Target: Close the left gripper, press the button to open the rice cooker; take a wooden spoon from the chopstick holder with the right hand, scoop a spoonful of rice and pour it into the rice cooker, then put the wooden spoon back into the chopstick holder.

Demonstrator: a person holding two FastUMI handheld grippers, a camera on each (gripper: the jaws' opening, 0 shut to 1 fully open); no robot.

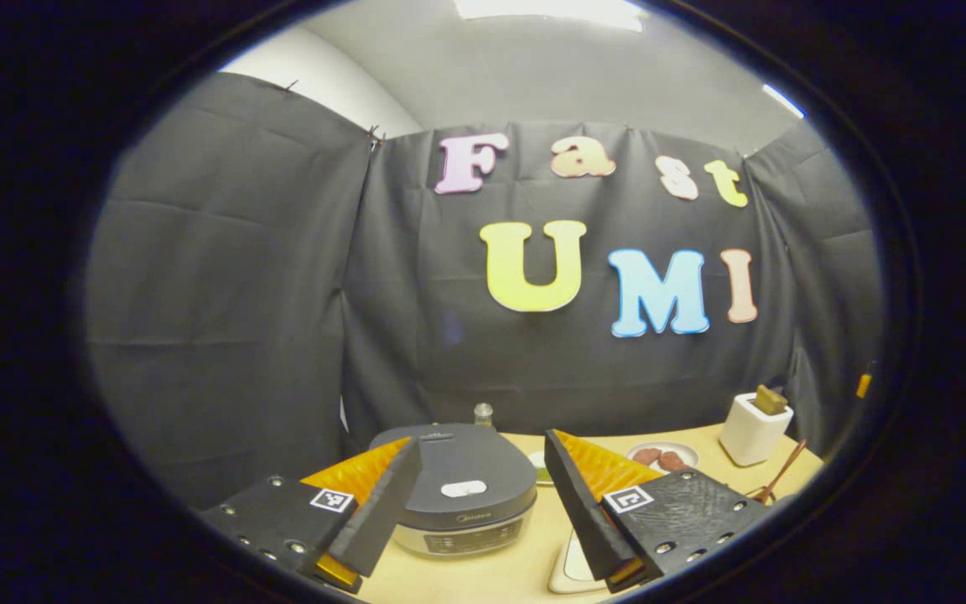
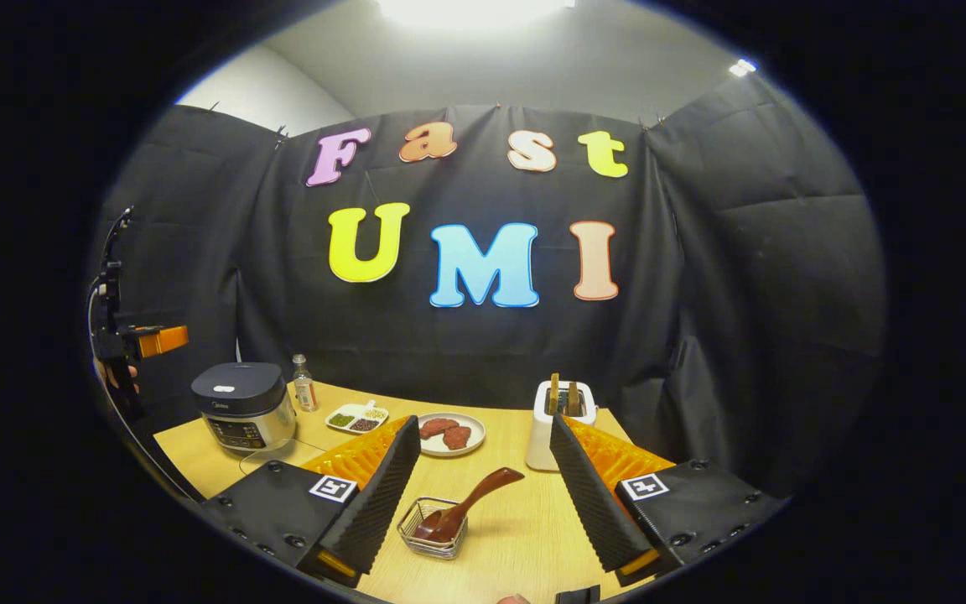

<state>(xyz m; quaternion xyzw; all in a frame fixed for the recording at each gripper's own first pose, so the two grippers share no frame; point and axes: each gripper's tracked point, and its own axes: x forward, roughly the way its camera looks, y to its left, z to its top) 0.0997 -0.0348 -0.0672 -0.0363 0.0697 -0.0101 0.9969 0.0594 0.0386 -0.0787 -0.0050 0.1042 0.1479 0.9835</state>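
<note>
Grey and closed, the rice cooker (image 1: 462, 495) is sitting on the wooden table (image 1: 483, 579), its lid down and the pale oval button (image 1: 463, 488) lying on top near the front edge. In the left gripper view it is lying straight ahead and a little below the left gripper (image 1: 483, 457), framed in the gap between the two fingers, which are standing spread wide apart and holding nothing. My reading is that the opening step is not yet begun: the fingers need to come together first, then go down onto the button.

In the right gripper view the cooker is standing far off to the left, so the left gripper is the nearer one for the press. The right gripper (image 2: 483, 436) is also spread and empty, hovering above a small wire basket (image 2: 433, 530). A wooden spoon (image 2: 462, 506) is resting bowl-down in that basket, its handle slanting up and to the right, pointing into the gap between the fingers.

Farther back, a white toaster (image 2: 563, 424), a plate of brown food (image 2: 449, 434), a divided dish (image 2: 357, 418) and a small bottle (image 2: 304, 384) are standing on the table.
</note>
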